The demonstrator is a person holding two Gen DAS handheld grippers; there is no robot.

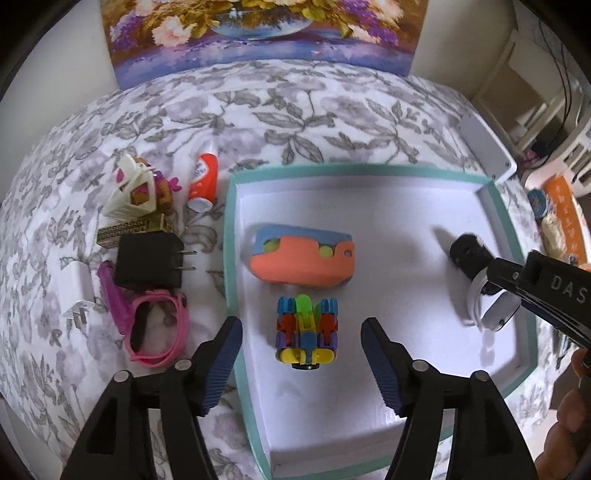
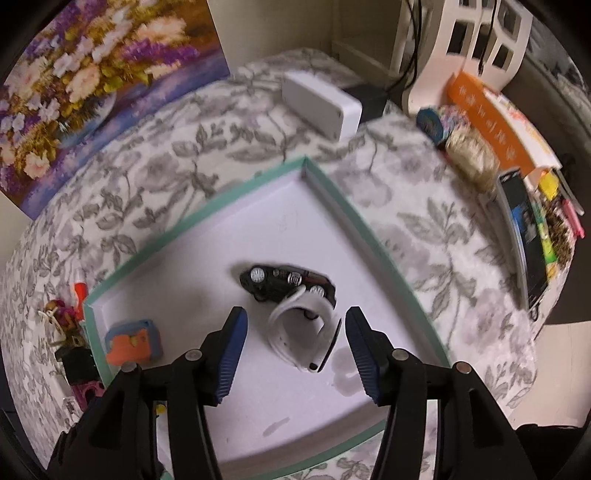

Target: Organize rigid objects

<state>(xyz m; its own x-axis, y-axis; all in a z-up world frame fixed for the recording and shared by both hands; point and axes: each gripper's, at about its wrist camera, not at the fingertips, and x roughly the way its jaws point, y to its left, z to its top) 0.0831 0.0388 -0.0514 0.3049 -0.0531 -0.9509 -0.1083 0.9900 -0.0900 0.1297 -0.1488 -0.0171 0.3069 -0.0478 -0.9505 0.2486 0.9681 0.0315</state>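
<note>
In the tray: a white box lid with a teal rim (image 1: 231,236) lies on the bed and already holds four things.
Done: foam block (image 1: 301,256) near the middle; brick toy (image 1: 306,334) just in front of it; toy car (image 2: 286,284) and white watch (image 2: 306,332) toward the tray's right edge, touching each other.
Left: on the bed, just off the tray's left edge, a cluster waits: orange tube (image 1: 203,177), doll (image 1: 144,188), gold box (image 1: 129,230), black plug (image 1: 149,262), pink watch (image 1: 155,328), white plug (image 1: 75,288).
Progress: judging by the count, somewhat under half is sorted.
Left gripper (image 1: 301,362): jaws wide apart and empty, hovering above the brick toy at the tray's near-left part.
Right gripper (image 2: 291,347): jaws spread, holding nothing, astride the white watch without touching it as far as the wrist view shows.
Surface: a bedspread (image 1: 295,110) with grey leaf print, soft and uneven, so the tray may rock.
Room: a flower painting (image 1: 266,33) leans at the far edge; a white case (image 2: 321,101) sits beyond the tray's far corner; books and oddments (image 2: 517,177) crowd the right edge.
</note>
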